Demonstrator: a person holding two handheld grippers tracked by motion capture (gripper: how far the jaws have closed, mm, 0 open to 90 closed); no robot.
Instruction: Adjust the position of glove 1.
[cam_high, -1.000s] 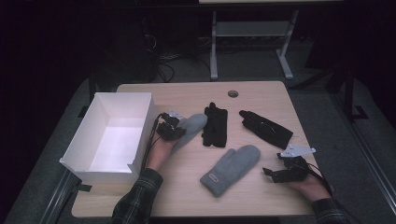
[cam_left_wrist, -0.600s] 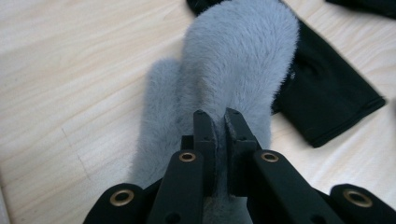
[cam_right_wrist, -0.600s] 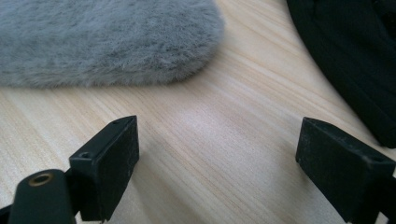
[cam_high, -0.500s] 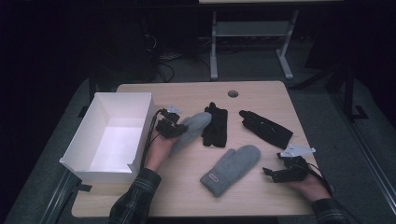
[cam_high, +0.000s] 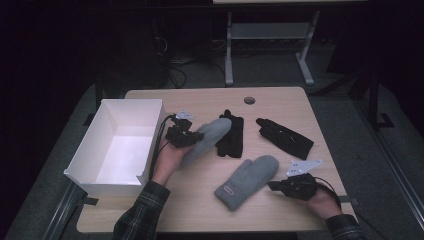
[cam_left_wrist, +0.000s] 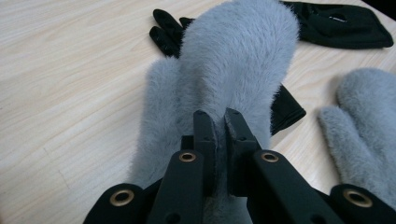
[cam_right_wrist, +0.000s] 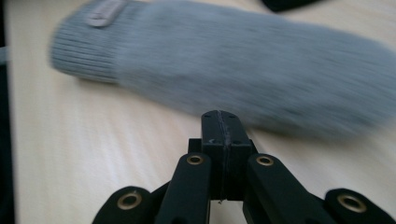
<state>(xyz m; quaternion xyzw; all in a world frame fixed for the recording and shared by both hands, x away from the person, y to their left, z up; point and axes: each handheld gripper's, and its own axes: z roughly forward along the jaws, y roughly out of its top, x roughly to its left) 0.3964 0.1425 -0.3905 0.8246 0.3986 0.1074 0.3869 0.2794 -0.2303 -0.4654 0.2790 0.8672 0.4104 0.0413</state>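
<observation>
White box (cam_high: 95, 150) – bare inside – beside left tongs' (cam_high: 192, 136) grey mitten (cam_high: 207, 140).

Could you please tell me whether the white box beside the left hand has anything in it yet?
Empty. The high view shows the white box with a bare white floor inside; no glove lies in it.

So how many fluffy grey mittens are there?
2. One grey mitten is pinched in the left gripper beside the white box; the other mitten lies flat near the right gripper.
</observation>
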